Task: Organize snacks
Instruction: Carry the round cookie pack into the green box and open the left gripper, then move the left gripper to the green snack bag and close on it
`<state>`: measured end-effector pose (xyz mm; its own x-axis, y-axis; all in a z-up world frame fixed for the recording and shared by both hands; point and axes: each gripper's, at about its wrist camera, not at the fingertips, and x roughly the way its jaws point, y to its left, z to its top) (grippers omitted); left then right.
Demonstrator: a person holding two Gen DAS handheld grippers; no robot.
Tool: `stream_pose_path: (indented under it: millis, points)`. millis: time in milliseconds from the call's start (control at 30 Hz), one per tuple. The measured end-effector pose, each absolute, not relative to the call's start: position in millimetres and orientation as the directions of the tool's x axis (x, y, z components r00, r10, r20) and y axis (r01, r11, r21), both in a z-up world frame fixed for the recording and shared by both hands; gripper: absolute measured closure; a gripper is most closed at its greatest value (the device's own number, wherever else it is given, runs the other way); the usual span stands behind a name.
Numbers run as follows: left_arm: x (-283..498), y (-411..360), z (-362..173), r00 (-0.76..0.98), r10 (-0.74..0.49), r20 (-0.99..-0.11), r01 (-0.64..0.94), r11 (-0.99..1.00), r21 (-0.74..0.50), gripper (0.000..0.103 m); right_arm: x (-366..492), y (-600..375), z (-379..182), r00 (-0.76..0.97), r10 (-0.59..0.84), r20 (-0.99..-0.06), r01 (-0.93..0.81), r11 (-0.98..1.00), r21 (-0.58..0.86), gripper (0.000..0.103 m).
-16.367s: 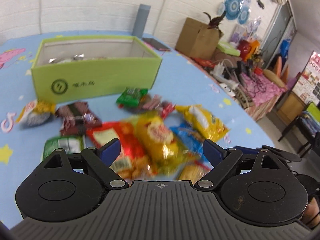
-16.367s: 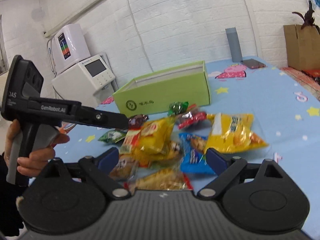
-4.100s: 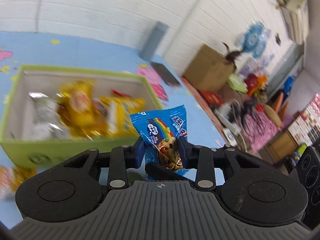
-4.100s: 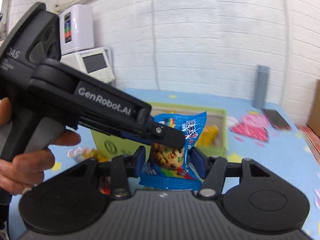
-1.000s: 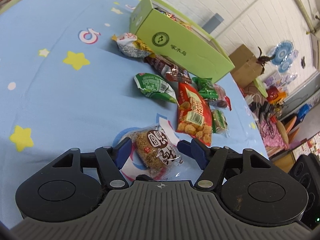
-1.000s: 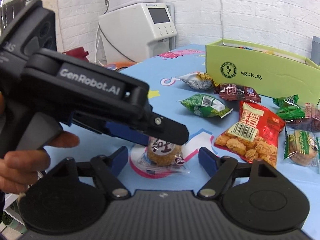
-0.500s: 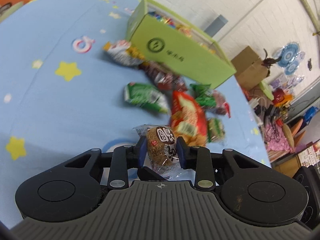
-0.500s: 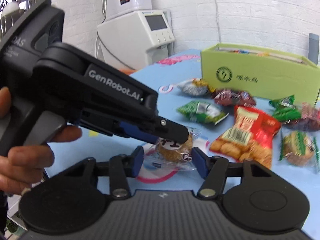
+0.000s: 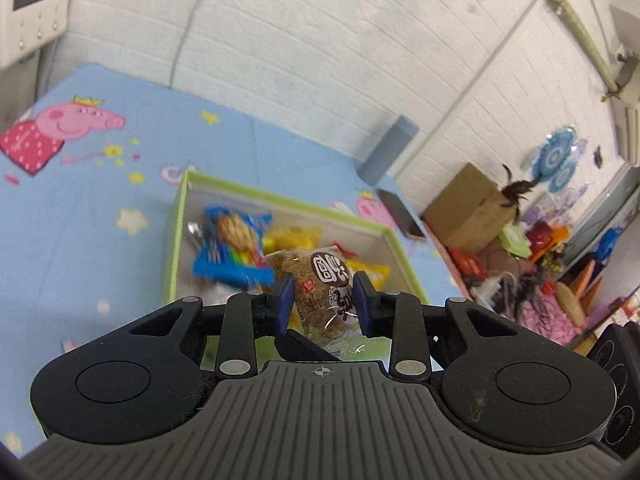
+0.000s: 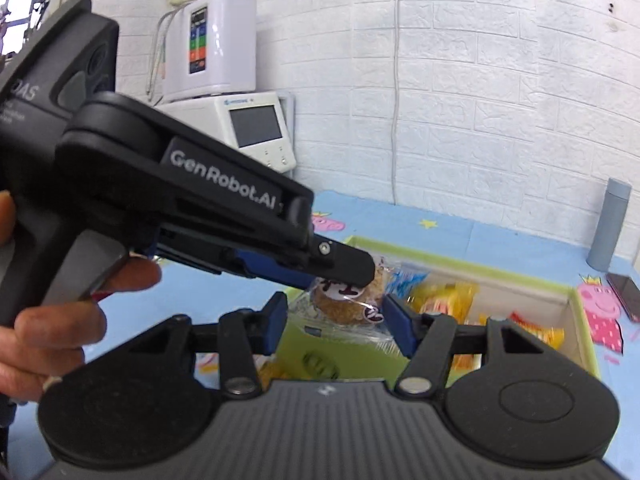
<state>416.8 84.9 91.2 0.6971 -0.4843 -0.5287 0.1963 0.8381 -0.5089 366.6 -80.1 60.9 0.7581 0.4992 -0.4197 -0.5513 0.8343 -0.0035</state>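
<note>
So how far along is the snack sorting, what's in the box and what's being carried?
Done: the green box already holds a blue rainbow cookie packet and yellow snack bags. In hand: the left gripper is shut on a clear-wrapped brown rice cake, with the right gripper closed on its sides, just in front of the box. Left: dropping it in; any snacks on the table are out of view.

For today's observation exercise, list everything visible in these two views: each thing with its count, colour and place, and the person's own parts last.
Box: one, green, open on the blue cloth.
Cloth: one, blue, cartoon print, covers the table.
Packets in box: several; blue one, yellow ones.
Rice cake snack: one, brown, clear wrap, held over the box.
Bottle: one, grey, by the wall.
Phone: one, dark, on the cloth.
White machines: two, stacked, far corner.
Cardboard box: one, brown, beyond the cloth.
Left tongs: shut on the snack.
Right tongs: around the snack.
Hand: one, holds the left tongs.
</note>
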Motion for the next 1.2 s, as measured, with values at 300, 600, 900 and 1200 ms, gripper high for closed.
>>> stream_pose_path:
  millis: [300, 600, 900, 1200]
  points:
    - [450.9, 103.5, 83.0, 0.746, -0.411, -0.524, 0.166, 0.877, -0.451, 0.045, 423.8, -87.6, 51.6, 0.742, 0.521, -0.421, -0.558, 0.829, 0.042, 0.023]
    - [379.4, 102.8, 82.0, 0.735, -0.459, -0.5, 0.24, 0.865, -0.441, 0.031, 345.1, -133.8, 64.8, 0.788, 0.505, -0.352, -0.53, 0.848, 0.031, 0.01]
    - [309.8, 124.4, 17.3, 0.648, -0.448, -0.616, 0.149, 0.868, -0.474, 0.036, 288.1, -87.1, -3.3, 0.611, 0.607, -0.508, -0.641, 0.756, 0.133, 0.01]
    - [285.3, 167.5, -4.7, 0.655, -0.432, -0.619, 0.044, 0.841, -0.54, 0.036, 306.0, -39.7, -32.7, 0.558, 0.559, -0.614, -0.648, 0.755, 0.098, 0.009]
